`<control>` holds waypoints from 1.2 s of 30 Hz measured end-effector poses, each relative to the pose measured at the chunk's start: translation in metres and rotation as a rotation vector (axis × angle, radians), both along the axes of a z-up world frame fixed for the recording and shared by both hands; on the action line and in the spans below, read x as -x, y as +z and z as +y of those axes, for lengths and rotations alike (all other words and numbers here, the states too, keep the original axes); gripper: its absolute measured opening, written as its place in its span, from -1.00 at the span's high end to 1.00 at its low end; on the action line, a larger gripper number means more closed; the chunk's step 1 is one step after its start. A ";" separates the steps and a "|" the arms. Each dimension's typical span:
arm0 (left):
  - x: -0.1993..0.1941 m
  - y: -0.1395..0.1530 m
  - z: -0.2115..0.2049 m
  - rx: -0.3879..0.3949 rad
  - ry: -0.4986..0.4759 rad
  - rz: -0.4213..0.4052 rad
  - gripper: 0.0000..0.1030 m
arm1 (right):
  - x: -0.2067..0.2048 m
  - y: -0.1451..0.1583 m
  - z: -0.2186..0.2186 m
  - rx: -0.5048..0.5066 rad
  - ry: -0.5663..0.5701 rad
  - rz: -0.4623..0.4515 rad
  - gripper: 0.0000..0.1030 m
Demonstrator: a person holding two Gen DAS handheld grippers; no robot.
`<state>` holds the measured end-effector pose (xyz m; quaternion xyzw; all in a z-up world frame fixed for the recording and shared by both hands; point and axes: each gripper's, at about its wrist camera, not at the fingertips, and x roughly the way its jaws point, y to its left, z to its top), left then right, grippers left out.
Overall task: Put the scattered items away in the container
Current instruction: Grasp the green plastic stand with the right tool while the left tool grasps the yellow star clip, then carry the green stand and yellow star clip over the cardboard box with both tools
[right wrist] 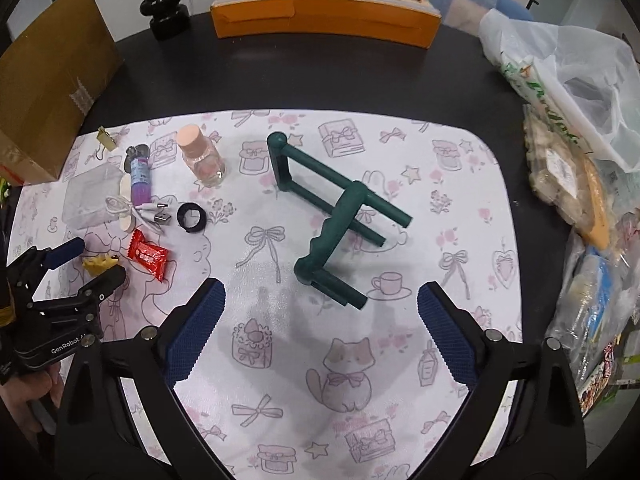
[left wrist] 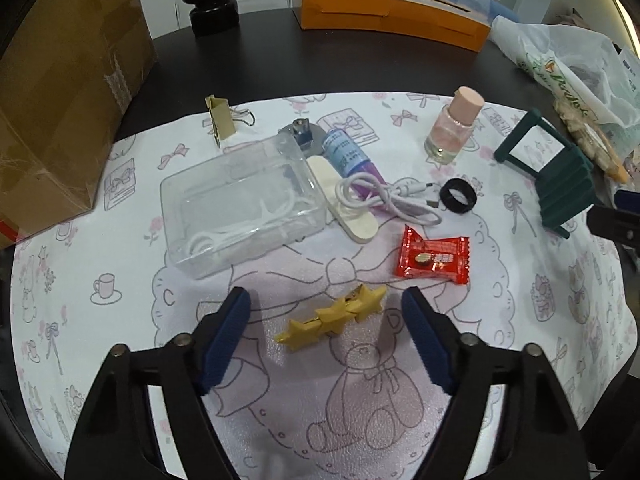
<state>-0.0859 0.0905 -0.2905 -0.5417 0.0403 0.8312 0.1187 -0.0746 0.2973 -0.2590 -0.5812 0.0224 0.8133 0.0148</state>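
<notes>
Now left hand-held gripper [left wrist: 326, 316] open astride star clip [left wrist: 332, 317], mat [left wrist: 520, 340] around bare

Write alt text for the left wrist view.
The open left gripper hovers over a yellow star hair clip on a patterned mat. Beyond lie a red candy, a clear plastic box, a white cable and a small bottle.

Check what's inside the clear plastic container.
Inside the clear plastic container lies a coiled white cable. Glare on the walls hides whether anything else is in there.
</notes>
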 end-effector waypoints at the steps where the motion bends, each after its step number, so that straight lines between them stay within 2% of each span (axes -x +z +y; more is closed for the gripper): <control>1: 0.001 0.000 0.001 0.005 -0.001 0.003 -0.42 | 0.002 -0.003 0.000 -0.009 0.003 -0.004 -0.90; 3: 0.002 0.000 0.003 0.014 -0.004 0.006 -0.38 | 0.006 -0.007 -0.002 -0.031 0.007 -0.010 -0.90; 8: 0.006 0.001 0.007 0.051 0.000 0.012 -0.01 | 0.016 -0.014 -0.003 -0.074 0.020 0.001 -0.88; 9: 0.007 0.002 0.007 0.055 0.002 0.013 0.04 | 0.019 -0.016 -0.002 -0.077 0.024 -0.004 -0.81; 11: 0.007 0.002 0.006 0.056 0.000 0.013 0.31 | 0.023 -0.022 -0.002 -0.060 0.030 -0.027 -0.57; 12: 0.006 0.003 0.006 0.055 -0.003 0.011 0.35 | 0.024 -0.024 -0.001 -0.049 0.031 -0.033 -0.38; 13: 0.006 0.003 0.005 0.055 -0.005 0.010 0.35 | 0.024 -0.026 -0.001 -0.038 0.032 -0.039 -0.17; 16: 0.006 0.002 0.007 0.051 -0.003 0.007 0.35 | 0.024 -0.029 0.000 -0.015 0.033 -0.052 0.16; 19: 0.005 0.002 0.011 0.037 0.002 -0.002 0.36 | 0.022 -0.030 -0.001 -0.001 0.030 -0.054 0.36; 22: 0.003 0.002 0.011 0.030 0.001 -0.010 0.36 | 0.020 -0.030 -0.001 0.009 0.024 -0.056 0.47; 28: 0.001 0.002 0.011 0.024 0.014 -0.010 0.36 | 0.016 -0.025 -0.004 -0.006 0.025 -0.032 0.54; 36: -0.002 0.017 0.011 0.010 0.027 0.015 0.37 | 0.012 -0.013 -0.014 -0.024 0.032 -0.004 0.54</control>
